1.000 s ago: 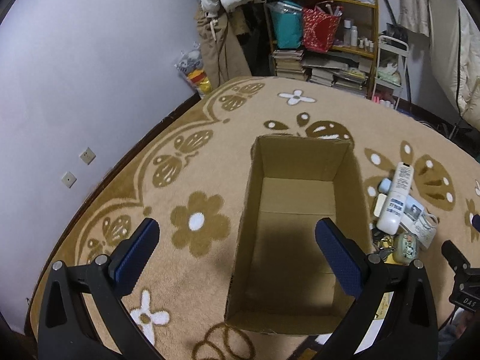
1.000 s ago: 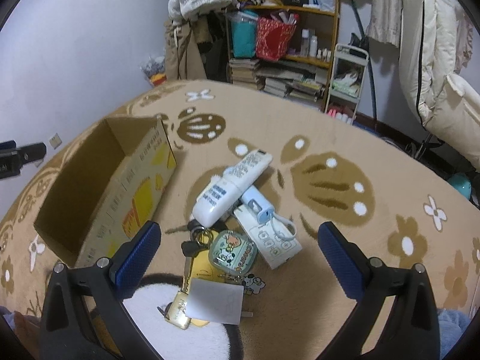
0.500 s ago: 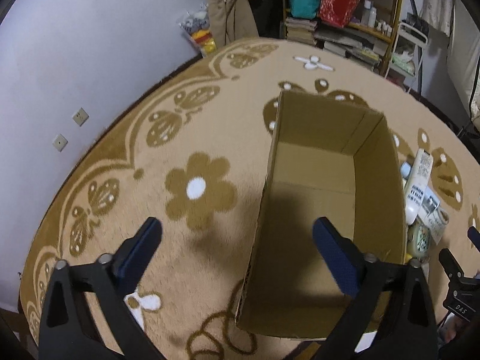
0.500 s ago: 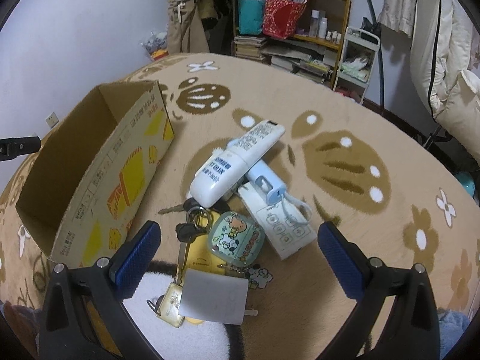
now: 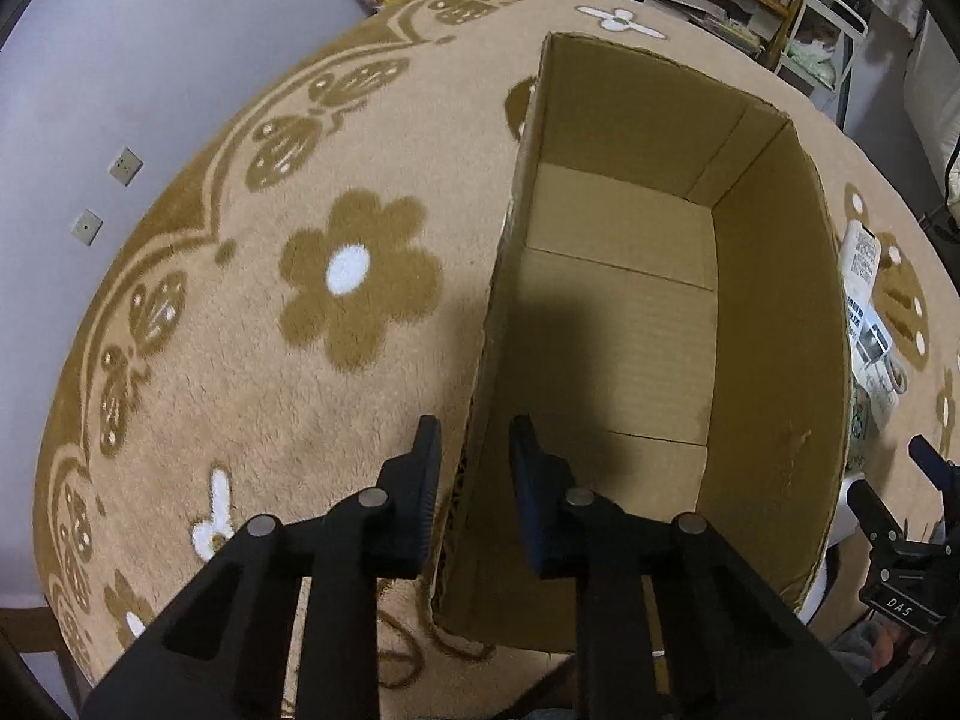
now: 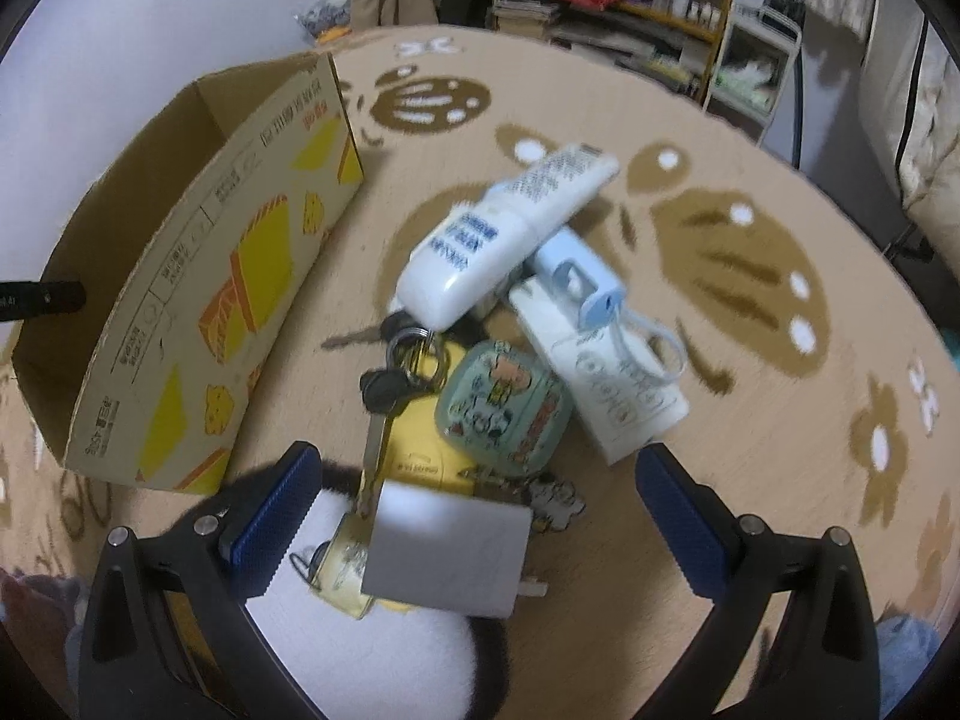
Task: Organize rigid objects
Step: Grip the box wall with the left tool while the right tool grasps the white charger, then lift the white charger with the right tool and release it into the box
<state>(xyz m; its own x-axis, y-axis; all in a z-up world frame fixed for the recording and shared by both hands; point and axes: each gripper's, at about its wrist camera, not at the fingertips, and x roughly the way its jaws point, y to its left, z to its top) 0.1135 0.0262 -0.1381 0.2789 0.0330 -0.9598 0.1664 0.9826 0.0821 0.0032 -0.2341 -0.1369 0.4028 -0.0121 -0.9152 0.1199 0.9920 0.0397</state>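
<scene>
While its fingers pinch the near end of one long wall, one pad outside and one inside, the left gripper (image 5: 474, 468) grips the open cardboard box (image 5: 624, 312), which stands on the flowered rug (image 5: 240, 360). To the box's right, the right gripper (image 6: 474, 510) hangs spread wide and holding nothing over a heap just beside the box: white tube (image 6: 504, 240), keys (image 6: 396, 372), cartoon-printed case (image 6: 501, 408) and grey card (image 6: 447, 555).
</scene>
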